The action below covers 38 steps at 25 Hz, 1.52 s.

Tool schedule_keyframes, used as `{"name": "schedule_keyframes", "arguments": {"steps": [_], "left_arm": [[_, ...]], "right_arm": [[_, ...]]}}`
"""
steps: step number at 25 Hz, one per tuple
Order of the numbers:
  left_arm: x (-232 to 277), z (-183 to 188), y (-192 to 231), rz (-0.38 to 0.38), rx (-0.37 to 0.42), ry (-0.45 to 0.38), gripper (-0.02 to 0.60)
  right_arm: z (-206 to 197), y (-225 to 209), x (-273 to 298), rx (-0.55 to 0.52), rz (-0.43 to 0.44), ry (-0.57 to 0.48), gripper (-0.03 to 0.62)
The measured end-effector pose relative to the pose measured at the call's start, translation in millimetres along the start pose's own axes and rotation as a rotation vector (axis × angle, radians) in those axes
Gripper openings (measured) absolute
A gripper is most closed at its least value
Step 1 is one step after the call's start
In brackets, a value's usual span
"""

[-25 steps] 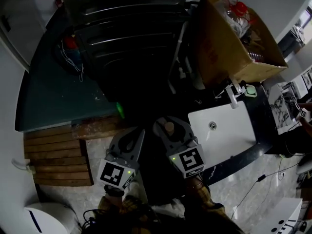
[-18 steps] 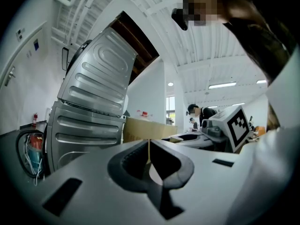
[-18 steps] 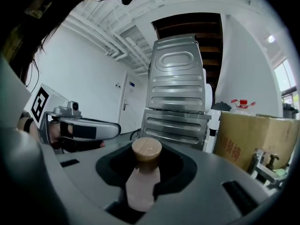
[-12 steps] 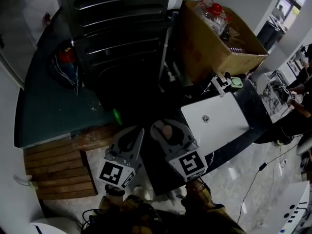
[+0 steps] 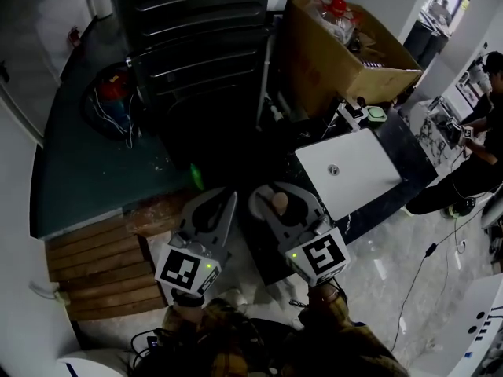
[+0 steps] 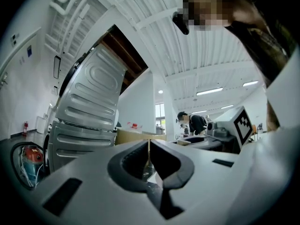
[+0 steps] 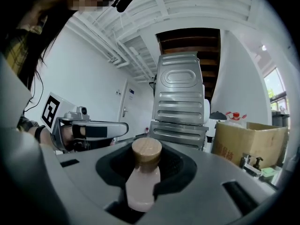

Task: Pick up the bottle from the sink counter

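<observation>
A small bottle (image 7: 140, 184) with a pale pink body and a round wooden cap stands between the jaws of my right gripper (image 7: 148, 148), which is shut on it. In the head view the bottle (image 5: 280, 204) shows as a tan cap inside the right gripper (image 5: 269, 198), held in the air left of the white sink (image 5: 369, 181). My left gripper (image 5: 225, 203) hangs beside it on the left. Its jaws meet along a thin line with nothing between them, as the left gripper (image 6: 149, 150) view shows.
A dark counter (image 5: 409, 151) carries the sink, with a tap (image 5: 355, 110) at its back. Behind it stands an open cardboard box (image 5: 330, 53) with plastic bottles in it. A ribbed metal appliance (image 5: 196, 30) fills the top middle. Wooden slats (image 5: 86, 261) lie at the lower left. A person (image 5: 483, 144) is at the right edge.
The head view has swung, so the sink and box now sit higher and more to the left. Both grippers keep their pose, and the bottle stays in the right one.
</observation>
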State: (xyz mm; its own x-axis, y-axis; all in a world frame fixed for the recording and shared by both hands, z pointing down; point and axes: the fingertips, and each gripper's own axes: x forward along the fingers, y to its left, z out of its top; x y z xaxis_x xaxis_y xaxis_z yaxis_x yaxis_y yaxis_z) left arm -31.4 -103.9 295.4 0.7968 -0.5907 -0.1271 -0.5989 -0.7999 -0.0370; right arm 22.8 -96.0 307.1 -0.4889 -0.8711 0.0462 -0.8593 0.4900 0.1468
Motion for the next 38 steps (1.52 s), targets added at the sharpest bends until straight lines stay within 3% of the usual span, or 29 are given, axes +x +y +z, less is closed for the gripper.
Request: {"name": "schedule_keyframes", "arguments": {"steps": [15, 24, 29, 38], "left_arm": [[-56, 20, -36, -0.059, 0.018, -0.035, 0.025], [-68, 28, -38, -0.068, -0.01, -0.024, 0.025], [-70, 30, -27, -0.067, 0.025, -0.053, 0.025], [-69, 32, -18, -0.059, 0.016, -0.06, 0.025]], "right_arm": [[17, 55, -45, -0.019, -0.022, -0.02, 0.121], [13, 71, -39, -0.017, -0.001, -0.001, 0.121], [16, 75, -32, -0.033, 0.011, 0.011, 0.121], [25, 74, -21, -0.046, 0.027, 0.004, 0.121]]}}
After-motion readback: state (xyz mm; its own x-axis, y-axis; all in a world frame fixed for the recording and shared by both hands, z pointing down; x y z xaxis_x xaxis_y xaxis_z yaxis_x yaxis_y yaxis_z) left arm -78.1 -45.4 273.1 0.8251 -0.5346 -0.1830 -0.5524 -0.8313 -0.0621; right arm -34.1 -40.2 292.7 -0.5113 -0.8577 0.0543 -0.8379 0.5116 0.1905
